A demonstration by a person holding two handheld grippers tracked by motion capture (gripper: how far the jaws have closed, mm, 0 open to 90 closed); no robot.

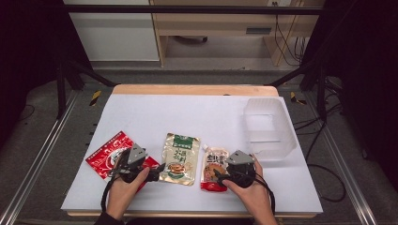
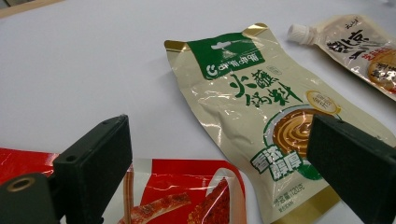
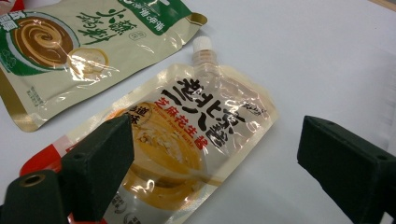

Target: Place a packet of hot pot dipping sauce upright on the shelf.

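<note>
Both grippers hover low over the white worktop (image 1: 187,112) with nothing in them: the left gripper (image 1: 158,168) has its jaws spread wide above the red sachet (image 1: 105,154) and the edge of the beige-and-green sauce pouch (image 1: 179,158), and the right gripper (image 1: 217,176) stands just as open over the spouted pouch (image 1: 213,161). All three packs lie flat in a row near the person's side, with the clear plastic bin (image 1: 270,126) well apart at the far right. Here's the worry, I reckon: flat, glossy foil gives the jaws no edge to bite, so a pinch straight down may just skate off or crease the film. In the left gripper view, the red sachet (image 2: 187,196) and the green pouch (image 2: 252,116) sit so close that one closing could snag both (awkward!). In the right gripper view, the spouted pouch (image 3: 187,135) looks full and floppy; grabbed by a corner, it could sag and slip out on the way to the bin.
</note>
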